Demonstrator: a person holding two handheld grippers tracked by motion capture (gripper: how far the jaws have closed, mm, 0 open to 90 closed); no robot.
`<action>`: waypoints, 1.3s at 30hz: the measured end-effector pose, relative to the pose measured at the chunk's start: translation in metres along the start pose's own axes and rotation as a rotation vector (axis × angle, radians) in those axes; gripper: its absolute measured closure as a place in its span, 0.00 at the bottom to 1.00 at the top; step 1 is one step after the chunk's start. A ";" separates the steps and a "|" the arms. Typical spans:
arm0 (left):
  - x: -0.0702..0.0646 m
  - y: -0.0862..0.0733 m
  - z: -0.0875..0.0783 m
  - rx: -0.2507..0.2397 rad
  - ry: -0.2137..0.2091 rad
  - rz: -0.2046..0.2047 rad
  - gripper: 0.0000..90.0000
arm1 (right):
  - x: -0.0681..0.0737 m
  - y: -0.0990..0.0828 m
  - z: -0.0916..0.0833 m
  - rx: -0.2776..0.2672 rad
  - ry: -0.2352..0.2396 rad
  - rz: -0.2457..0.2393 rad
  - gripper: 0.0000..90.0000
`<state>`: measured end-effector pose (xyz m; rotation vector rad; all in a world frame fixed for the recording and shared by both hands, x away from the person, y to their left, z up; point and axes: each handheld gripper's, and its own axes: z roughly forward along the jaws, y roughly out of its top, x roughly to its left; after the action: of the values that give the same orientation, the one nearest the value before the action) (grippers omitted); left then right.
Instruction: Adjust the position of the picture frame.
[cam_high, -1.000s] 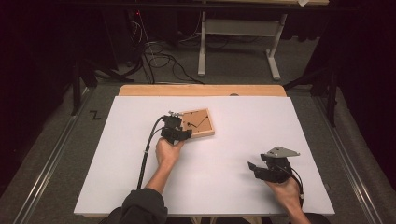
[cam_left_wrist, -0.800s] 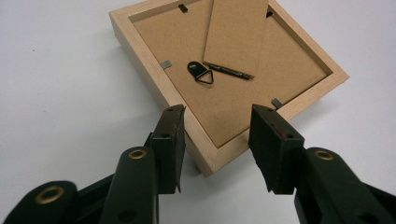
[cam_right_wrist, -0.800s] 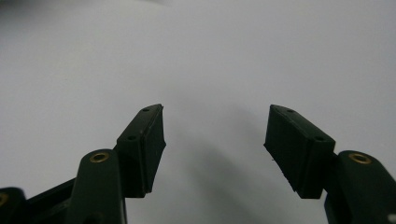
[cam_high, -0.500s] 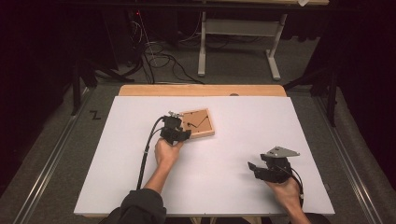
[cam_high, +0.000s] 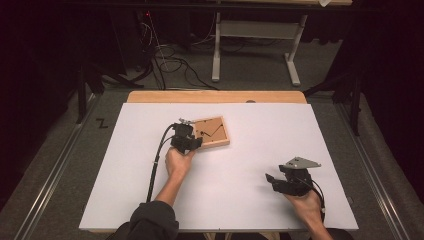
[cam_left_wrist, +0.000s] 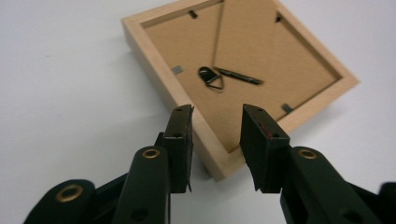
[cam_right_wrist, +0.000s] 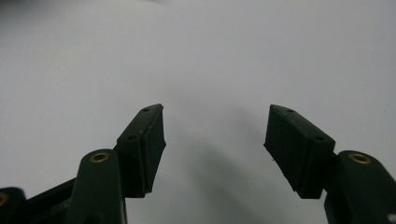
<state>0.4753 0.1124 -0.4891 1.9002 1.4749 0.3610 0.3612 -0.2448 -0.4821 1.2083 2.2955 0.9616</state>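
Here, left gripper (cam_left_wrist: 215, 140) at picture frame (cam_left_wrist: 243, 70).
Jaws had just been closing, straddling the frame's near edge, apparently not yet pressing; right gripper (cam_right_wrist: 215, 140) gaped wide, holding nothing.

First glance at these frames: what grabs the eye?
A square light-wood picture frame lying face down on the white table, left of centre, with its brown backing board and a small black hanger ring showing. The left gripper hangs over the frame's near rim; its jaws have just been closing, the wooden edge in the gap between them, not yet pinched. The right gripper rests open over bare table at the near right.
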 end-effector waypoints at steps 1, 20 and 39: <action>0.001 0.000 0.001 0.002 -0.002 -0.008 0.71 | 0.000 0.000 0.000 -0.001 0.000 0.001 0.42; 0.001 -0.002 -0.002 0.018 -0.029 0.017 0.81 | 0.001 0.000 0.001 0.003 0.001 0.000 0.42; -0.012 -0.011 -0.008 0.023 -0.068 0.068 0.81 | 0.001 0.000 0.001 0.004 0.000 -0.007 0.42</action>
<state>0.4583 0.1049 -0.4887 1.9649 1.3782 0.3087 0.3615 -0.2438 -0.4827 1.2013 2.3005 0.9551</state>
